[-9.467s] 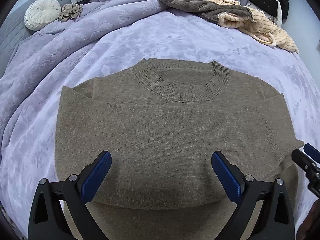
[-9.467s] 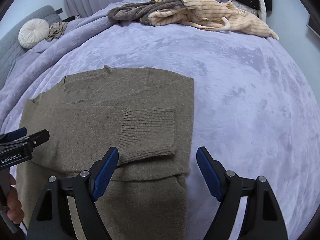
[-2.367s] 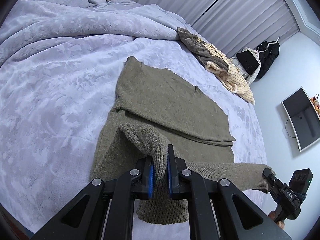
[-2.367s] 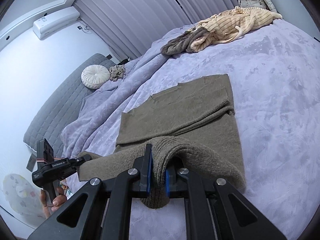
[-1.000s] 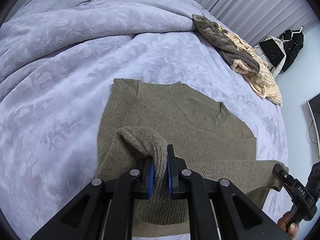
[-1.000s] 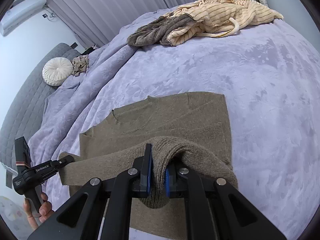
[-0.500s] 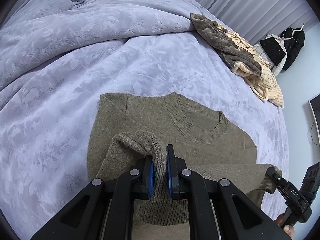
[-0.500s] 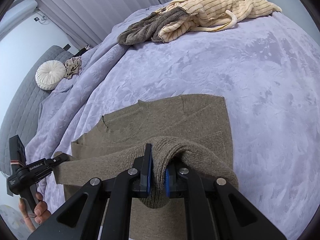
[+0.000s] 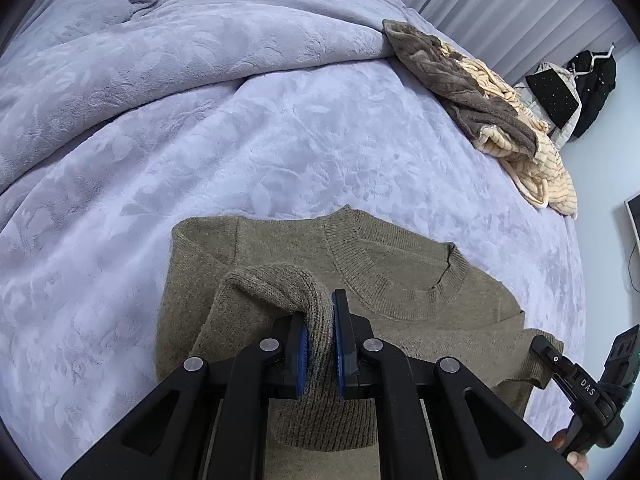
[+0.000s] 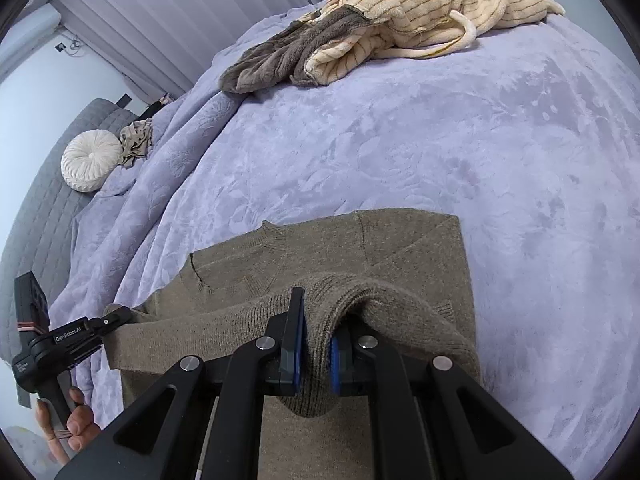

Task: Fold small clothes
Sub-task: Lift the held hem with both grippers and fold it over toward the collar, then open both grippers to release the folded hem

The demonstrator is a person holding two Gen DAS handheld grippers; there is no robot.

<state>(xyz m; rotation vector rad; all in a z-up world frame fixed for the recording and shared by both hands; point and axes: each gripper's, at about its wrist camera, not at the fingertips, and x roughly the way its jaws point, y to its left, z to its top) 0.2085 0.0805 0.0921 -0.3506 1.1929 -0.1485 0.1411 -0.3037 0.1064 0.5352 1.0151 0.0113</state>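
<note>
An olive-brown knit sweater (image 9: pixel 400 280) lies on the lavender bed, sleeves folded in, neckline facing away; it also shows in the right wrist view (image 10: pixel 340 248). My left gripper (image 9: pixel 319 346) is shut on the sweater's lower hem at its left corner and holds it raised over the body. My right gripper (image 10: pixel 314 354) is shut on the hem at the right corner. The hem stretches between them above the sweater's chest. The right gripper shows at the left view's lower right edge (image 9: pixel 548 350), the left gripper at the right view's left edge (image 10: pixel 116 316).
A pile of brown and cream striped clothes (image 10: pixel 380 28) lies at the bed's far side, also in the left wrist view (image 9: pixel 492 104). A round white cushion (image 10: pixel 90 166) and a crumpled beige cloth (image 10: pixel 136 140) sit by the grey headboard. The lavender blanket (image 9: pixel 200 120) bunches at left.
Both grippers have carried the hem forward over the sweater toward the neckline; the visible chest area has shrunk and the collar sits closer to the fingers.
</note>
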